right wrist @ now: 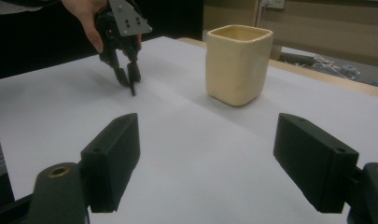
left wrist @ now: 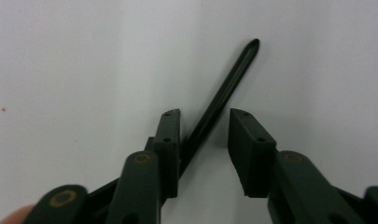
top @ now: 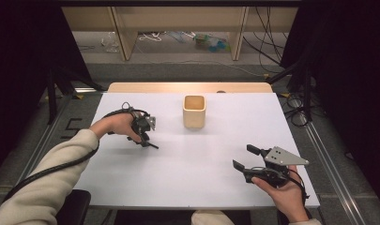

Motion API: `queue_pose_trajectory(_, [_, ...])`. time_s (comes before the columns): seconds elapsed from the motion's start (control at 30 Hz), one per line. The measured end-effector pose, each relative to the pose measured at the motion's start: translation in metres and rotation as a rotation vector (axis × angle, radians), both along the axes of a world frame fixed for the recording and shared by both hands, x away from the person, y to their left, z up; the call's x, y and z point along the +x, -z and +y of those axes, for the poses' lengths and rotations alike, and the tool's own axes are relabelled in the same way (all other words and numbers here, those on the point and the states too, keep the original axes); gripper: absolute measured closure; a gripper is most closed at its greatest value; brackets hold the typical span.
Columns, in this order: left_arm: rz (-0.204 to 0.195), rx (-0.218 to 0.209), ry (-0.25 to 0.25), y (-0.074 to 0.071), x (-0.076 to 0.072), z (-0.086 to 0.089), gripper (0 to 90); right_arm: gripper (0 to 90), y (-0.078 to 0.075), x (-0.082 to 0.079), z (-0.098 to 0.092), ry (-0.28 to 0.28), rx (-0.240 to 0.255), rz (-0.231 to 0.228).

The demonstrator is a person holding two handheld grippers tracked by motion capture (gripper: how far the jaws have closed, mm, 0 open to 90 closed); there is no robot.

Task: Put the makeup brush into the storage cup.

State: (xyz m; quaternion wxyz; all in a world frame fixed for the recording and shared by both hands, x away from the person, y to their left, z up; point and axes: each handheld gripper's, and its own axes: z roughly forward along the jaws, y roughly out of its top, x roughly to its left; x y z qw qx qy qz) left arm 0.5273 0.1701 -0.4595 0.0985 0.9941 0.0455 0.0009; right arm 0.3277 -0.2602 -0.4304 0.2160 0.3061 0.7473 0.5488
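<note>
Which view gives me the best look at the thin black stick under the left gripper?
The left gripper view: the black stick runs between the left gripper's jaws, against one jaw, a gap to the other. The high view shows only a small dark sliver on the table. The right gripper view shows it far off.

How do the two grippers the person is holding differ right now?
The left gripper points down at the table with a thin black stick between its jaws, which are fairly narrow; the right gripper lies level, jaws wide apart with nothing between them. The left is nearer the cream cup; the right is by the table's near edge. Both are black and hand-held.
</note>
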Motion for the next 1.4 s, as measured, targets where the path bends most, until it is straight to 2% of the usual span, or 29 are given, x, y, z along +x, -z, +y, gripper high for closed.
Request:
queue_pose_trajectory(0.07, [-0.009,0.015,0.02,-0.001,0.001,-0.002,73.6,24.0,0.0,0.0,0.0,0.004,-0.007,0.002])
queue_pose_trajectory(0.2, [-0.004,0.041,0.014,-0.001,-0.001,-0.004,83.3,24.0,0.0,0.0,0.0,0.003,-0.003,0.003])
queue_pose_trajectory(0.43, [-0.005,0.067,0.014,-0.001,-0.001,-0.009,83.7,24.1,0.0,0.0,0.0,0.004,-0.005,0.003])
queue_pose_trajectory(0.67, [0.002,0.071,0.016,-0.001,0.0,-0.009,83.8,24.1,0.0,0.0,0.0,0.002,-0.003,0.004])
queue_pose_trajectory(0.7, [0.002,0.072,0.017,-0.001,0.0,-0.009,83.8,24.1,0.0,-0.001,0.0,-0.002,0.007,0.028])
queue_pose_trajectory(0.77, [0.005,0.077,0.019,-0.001,-0.001,-0.009,83.9,24.1,0.0,-0.001,0.0,0.001,0.001,0.014])
queue_pose_trajectory(0.8, [0.004,0.078,0.019,-0.001,-0.001,-0.009,83.9,24.2,0.0,-0.001,0.001,-0.002,0.008,0.03])
queue_pose_trajectory(0.9, [0.007,0.08,0.016,-0.001,-0.001,-0.008,83.9,24.2,0.0,0.0,0.0,0.004,-0.006,0.004])
queue_pose_trajectory(0.93, [0.007,0.083,0.02,-0.002,-0.001,-0.008,83.9,24.2,0.0,-0.001,0.0,0.003,-0.001,0.019])
queue_pose_trajectory(0.97, [0.007,0.082,0.019,-0.002,-0.002,-0.008,83.9,24.2,0.0,-0.002,0.0,0.002,0.002,0.031])
queue_pose_trajectory(1.23, [0.005,0.076,0.025,-0.007,-0.002,-0.005,83.9,24.2,0.0,-0.001,0.001,-0.002,0.003,0.032])
queue_pose_trajectory(1.27, [0.008,0.075,0.025,-0.007,-0.003,-0.006,83.9,24.2,0.0,0.0,0.0,0.0,-0.007,0.013])
queue_pose_trajectory(1.4, [0.004,0.068,0.037,-0.012,-0.006,-0.007,84.0,24.3,0.001,0.0,0.001,0.003,-0.007,0.011])
